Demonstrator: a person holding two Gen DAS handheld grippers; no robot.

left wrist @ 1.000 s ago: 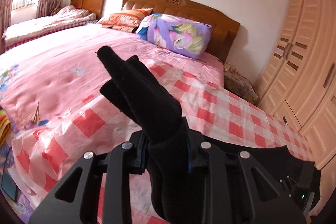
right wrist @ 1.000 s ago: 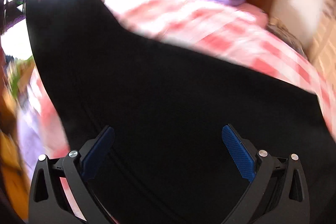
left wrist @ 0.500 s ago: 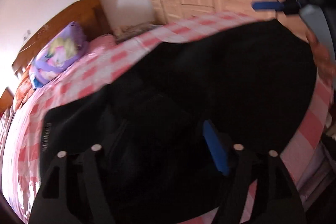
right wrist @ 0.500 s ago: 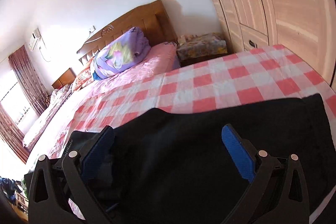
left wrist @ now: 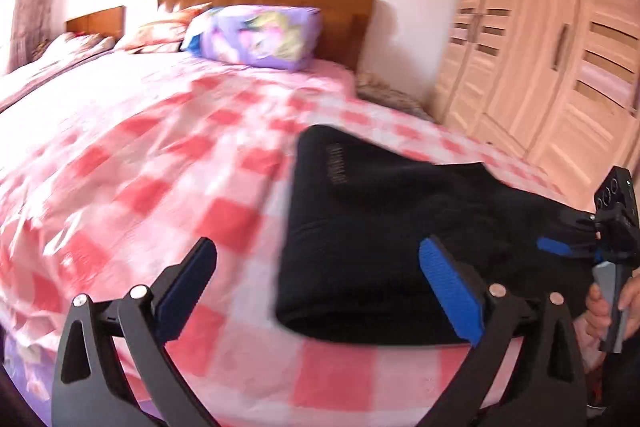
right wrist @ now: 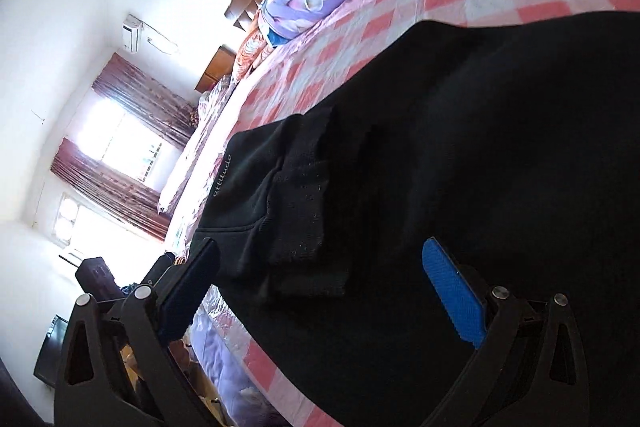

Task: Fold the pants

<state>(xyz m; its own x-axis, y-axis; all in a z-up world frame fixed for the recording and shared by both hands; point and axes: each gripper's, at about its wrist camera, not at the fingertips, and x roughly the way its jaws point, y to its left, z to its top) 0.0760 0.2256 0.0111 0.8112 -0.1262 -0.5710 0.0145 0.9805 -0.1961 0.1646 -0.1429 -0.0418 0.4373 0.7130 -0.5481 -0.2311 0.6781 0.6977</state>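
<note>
Black pants (left wrist: 404,227) lying folded on bed (left wrist: 160,163), 3 o'clock side. Left tool (left wrist: 316,283) jaws opening, nothing between. Right tool (right wrist: 320,291) gaping over pants, gripping nothing. Tidying possibly remaining.

A bed (left wrist: 140,155) with a pink checked cover carries black pants (left wrist: 384,227) near its right edge and pillows (left wrist: 256,37) at the far end.
</note>
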